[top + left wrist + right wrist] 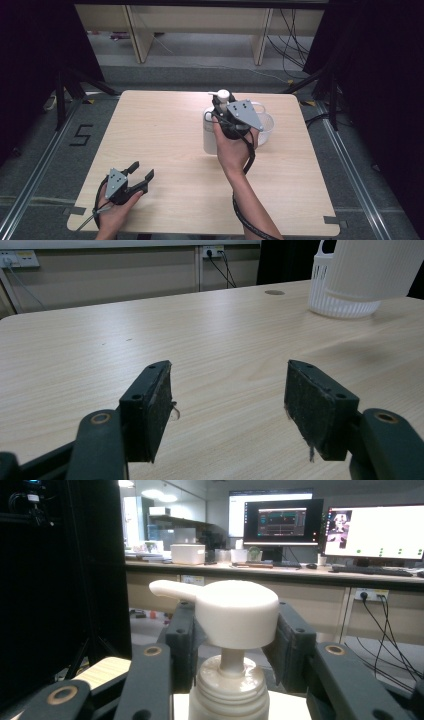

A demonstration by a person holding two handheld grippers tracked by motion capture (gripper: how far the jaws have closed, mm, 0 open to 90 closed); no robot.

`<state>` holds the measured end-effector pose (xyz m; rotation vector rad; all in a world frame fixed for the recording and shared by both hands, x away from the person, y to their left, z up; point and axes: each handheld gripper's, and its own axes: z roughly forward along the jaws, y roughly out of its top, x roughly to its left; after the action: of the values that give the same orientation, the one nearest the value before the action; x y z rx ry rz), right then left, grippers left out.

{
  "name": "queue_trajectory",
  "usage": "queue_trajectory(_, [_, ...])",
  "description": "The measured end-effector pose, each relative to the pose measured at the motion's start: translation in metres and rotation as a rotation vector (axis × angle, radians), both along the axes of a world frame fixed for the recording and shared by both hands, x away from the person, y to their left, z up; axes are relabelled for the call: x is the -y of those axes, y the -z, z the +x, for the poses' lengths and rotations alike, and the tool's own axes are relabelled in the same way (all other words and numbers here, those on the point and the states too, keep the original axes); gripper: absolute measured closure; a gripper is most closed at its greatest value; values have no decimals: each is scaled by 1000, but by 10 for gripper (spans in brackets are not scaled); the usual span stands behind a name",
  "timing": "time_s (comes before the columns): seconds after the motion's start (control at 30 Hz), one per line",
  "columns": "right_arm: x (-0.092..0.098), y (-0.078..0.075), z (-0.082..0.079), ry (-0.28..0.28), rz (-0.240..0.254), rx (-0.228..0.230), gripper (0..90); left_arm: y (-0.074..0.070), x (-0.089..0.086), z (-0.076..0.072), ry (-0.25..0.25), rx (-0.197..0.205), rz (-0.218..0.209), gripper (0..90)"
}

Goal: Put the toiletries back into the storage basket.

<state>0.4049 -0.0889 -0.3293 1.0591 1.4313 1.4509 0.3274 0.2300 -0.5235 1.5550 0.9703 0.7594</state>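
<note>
We have right tongs [235, 630] clamped on white plastic pump bottle [210, 132], pump head [235, 612] between pads, white ribbed basket [265, 127] just beyond. Left tongs [140, 174] wide, empty, resting on light wood bench [165, 145]. Step: carrying bottle. Next, we judge: lower into basket, keep upright, then release.

Overall light: even and soft in the high view; worktop [165, 150] bright, dark curtains at 9 and 3 o'clock.
Shadows: faint, short, beneath the left tool [140, 175].
Glare: monitors [370, 530] at 1 o'clock in the right gripper view glow, nearly washed out.
Sharpness: pump head [235, 612] crisp; background soft.
Left gripper view: pads [320, 405] sharp; basket [340, 295] at 1 o'clock slightly overexposed.
</note>
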Motion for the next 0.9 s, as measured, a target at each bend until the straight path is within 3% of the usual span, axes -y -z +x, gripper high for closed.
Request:
queue_trajectory(0.03, [2, -1, 1, -1, -26, 18, 601, 0, 0, 0, -1, 3, 0, 353])
queue_trajectory(0.1, [2, -1, 1, 1, -6, 8, 601, 0, 0, 0, -3, 5, 0, 353])
queue_trajectory(0.47, [11, -5, 2, 22, -22, 27, 601, 0, 1, -1, -6, 4, 2, 352])
queue_trajectory(0.6, [12, -6, 1, 17, -11, 15, 601, 0, 1, -1, -6, 4, 2, 352])
queue_trajectory(0.67, [14, -6, 1, 25, -30, 26, 601, 0, 1, 0, -7, 3, 2, 352])
queue_trajectory(0.9, [15, -6, 1, 26, -11, 13, 601, 0, 1, -1, -6, 5, 2, 352])
